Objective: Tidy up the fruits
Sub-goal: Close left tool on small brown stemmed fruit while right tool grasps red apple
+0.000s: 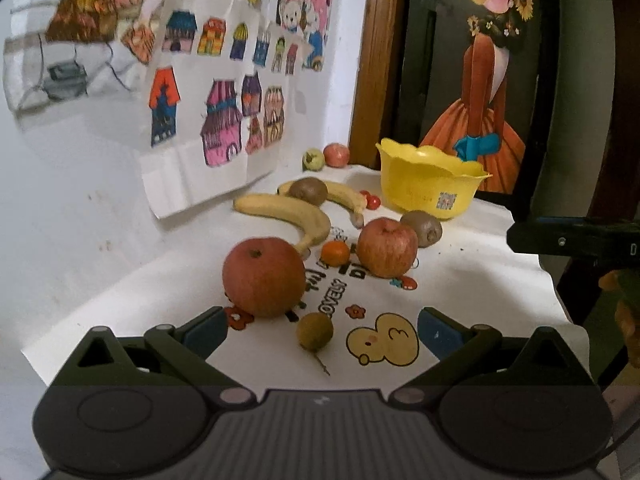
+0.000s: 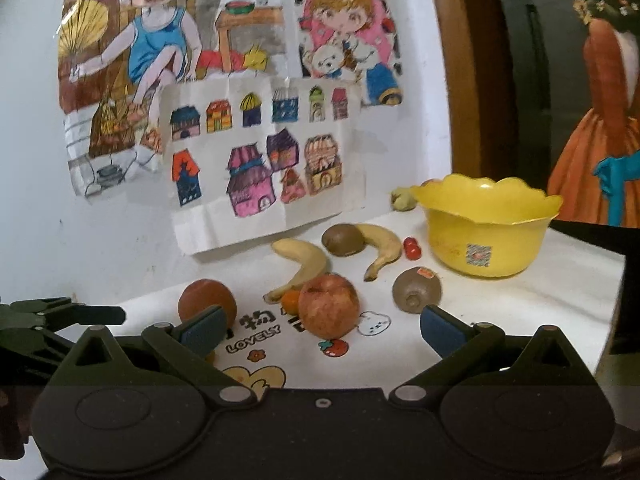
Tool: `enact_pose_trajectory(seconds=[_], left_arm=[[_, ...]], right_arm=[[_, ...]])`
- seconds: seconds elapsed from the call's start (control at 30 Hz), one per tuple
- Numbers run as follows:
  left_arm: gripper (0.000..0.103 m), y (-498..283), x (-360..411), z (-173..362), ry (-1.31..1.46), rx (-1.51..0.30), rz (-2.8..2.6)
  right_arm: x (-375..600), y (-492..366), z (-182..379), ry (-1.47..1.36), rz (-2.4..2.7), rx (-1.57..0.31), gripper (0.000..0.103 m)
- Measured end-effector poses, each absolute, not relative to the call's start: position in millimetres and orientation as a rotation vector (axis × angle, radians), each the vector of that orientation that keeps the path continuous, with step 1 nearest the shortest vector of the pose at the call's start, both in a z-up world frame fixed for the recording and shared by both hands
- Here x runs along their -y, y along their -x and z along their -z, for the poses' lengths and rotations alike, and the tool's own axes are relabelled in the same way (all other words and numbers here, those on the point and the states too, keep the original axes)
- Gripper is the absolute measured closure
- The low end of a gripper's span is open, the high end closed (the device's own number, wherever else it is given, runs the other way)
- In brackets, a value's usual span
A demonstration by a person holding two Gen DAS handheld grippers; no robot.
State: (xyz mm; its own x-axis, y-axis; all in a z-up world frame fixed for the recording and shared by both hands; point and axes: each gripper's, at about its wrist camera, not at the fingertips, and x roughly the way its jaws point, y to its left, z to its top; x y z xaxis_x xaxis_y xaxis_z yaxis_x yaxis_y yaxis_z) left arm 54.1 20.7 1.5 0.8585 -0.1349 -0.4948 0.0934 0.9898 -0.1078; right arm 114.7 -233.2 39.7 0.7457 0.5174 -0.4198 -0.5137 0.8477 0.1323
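Both grippers spread wide and empty above scattered fruit.

The left gripper [image 1: 322, 334] has a small brown fruit [image 1: 315, 331] between its fingers and a red apple [image 1: 263, 277] just ahead; the right gripper [image 2: 322, 330] faces a second apple [image 2: 329, 306], with bananas [image 2: 304, 270] beyond and the yellow bowl [image 2: 486, 226] farther right.

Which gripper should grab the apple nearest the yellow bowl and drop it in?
Right, probably. That apple sits almost centred between the open right gripper fingers, with the yellow bowl close on that side. The left gripper, also open, faces the other apple and a small brown fruit first.
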Motion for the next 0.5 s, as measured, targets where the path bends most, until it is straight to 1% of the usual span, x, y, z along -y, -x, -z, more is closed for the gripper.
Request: enact_pose_trajectory(seconds=[0.2,0.4,0.43,0.5], left_arm=[[0.0,-70.0,-22.2,11.0,0.128,-0.58,0.083],[0.0,-83.3,-16.2,16.6,0.11,-0.604,0.057],[0.001,-85.6,-15.7,17.6,0.109,-0.609,0.057],[0.005,-89.6,-15.5,19.2,0.108,-0.616,0.056]], right_arm=[[228.1,-140.3,-24.0,-0.015,-0.591,-0.537,0.001],[219.1,-170.7,-11.1,0.009,-0.639,-0.595,0.001],[216.4,-176.7,-8.6,0.017,-0.649,-0.601,0.001],[210.6,-189.9,-3.1,0.028,-0.662,-0.622,0.001]])
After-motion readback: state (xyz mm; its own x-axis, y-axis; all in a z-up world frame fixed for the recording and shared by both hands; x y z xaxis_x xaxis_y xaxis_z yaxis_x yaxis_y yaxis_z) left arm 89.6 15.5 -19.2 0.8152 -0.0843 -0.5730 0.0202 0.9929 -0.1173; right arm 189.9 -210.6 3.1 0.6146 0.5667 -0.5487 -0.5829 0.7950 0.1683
